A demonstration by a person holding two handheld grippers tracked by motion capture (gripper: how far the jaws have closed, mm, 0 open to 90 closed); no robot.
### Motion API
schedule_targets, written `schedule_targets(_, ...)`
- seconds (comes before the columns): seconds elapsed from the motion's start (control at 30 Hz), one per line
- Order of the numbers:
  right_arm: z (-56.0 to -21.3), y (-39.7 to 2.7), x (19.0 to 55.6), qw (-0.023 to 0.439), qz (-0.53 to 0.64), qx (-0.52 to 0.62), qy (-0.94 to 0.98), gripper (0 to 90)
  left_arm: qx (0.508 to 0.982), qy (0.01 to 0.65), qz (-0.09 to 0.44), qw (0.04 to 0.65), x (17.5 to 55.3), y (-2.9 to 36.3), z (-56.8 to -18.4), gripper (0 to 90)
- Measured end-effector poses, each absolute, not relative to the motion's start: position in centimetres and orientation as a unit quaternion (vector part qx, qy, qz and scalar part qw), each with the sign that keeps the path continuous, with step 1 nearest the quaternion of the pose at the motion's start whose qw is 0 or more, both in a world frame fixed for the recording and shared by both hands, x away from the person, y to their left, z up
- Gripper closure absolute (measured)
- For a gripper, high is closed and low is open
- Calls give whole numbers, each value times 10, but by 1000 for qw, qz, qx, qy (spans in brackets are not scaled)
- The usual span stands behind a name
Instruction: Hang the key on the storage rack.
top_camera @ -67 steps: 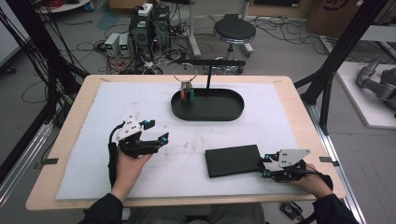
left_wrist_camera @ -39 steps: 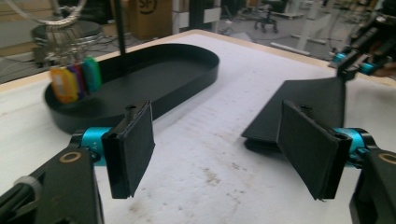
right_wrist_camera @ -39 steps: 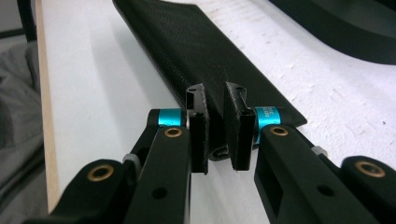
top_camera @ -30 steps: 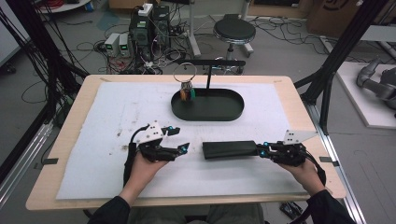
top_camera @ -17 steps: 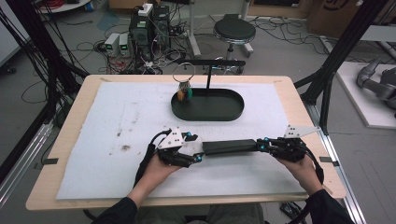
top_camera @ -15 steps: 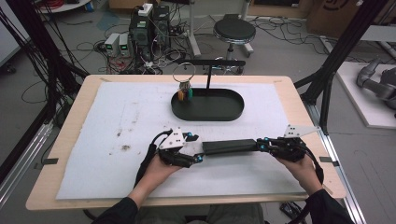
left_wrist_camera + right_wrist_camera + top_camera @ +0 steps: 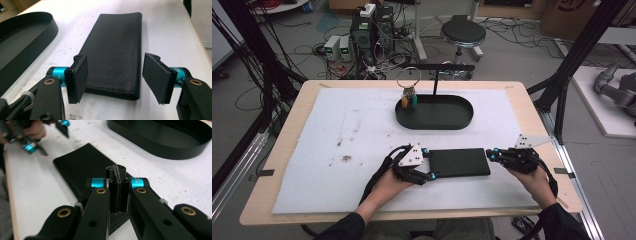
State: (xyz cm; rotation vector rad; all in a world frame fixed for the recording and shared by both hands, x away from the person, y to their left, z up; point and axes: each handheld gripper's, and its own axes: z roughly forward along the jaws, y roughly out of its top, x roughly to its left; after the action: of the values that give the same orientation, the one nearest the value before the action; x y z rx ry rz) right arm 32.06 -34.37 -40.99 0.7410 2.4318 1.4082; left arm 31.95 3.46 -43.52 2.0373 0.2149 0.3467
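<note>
White mat (image 7: 312, 150) covers table. Black wallet (image 7: 459, 162) flat on mat, near of black oval tray (image 7: 434, 120). Your left gripper (image 7: 115, 75) straddles wallet's left end, jaws apart, closing in, pads clear. Your right gripper (image 7: 117, 180) at right end, jaws pressed together.

In the right gripper view, the closed right gripper (image 7: 117, 185) covers the near end of the black wallet (image 7: 82, 167), so any grip there cannot be told. The left gripper (image 7: 37, 137) shows blurred, and the picture's edges cut off the black tray (image 7: 160, 142).
</note>
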Motion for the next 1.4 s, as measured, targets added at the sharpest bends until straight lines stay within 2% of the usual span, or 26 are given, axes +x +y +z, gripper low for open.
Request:
schedule_targets(0.03,-412,-345,318,116,475,245,837,836,843,92,145,511,320,36,-435,362)
schedule_targets(0.17,-423,-347,310,136,432,214,865,639,830,109,149,526,320,43,-432,350)
schedule_targets(0.27,-427,-348,306,150,418,199,874,565,818,122,156,540,320,51,-429,343)
schedule_targets(0.57,-443,-328,307,170,359,155,904,465,783,171,170,574,323,82,-421,336)
schedule_targets(0.7,-446,-325,306,203,342,134,908,536,774,184,167,582,324,89,-421,336)
schedule_targets(0.73,-447,-325,306,206,341,127,908,578,773,187,166,583,324,89,-421,336)
schedule_targets(0.77,-447,-325,306,206,341,127,908,578,772,189,164,584,325,90,-421,336)
schedule_targets(0.87,-443,-324,304,205,339,125,910,722,774,188,161,584,325,89,-422,337)
schedule_targets(0.97,-439,-323,306,191,342,138,910,786,775,185,160,583,324,88,-422,337)
schedule_targets(1.4,-422,-333,322,129,419,211,873,809,798,148,169,559,327,67,-430,336)
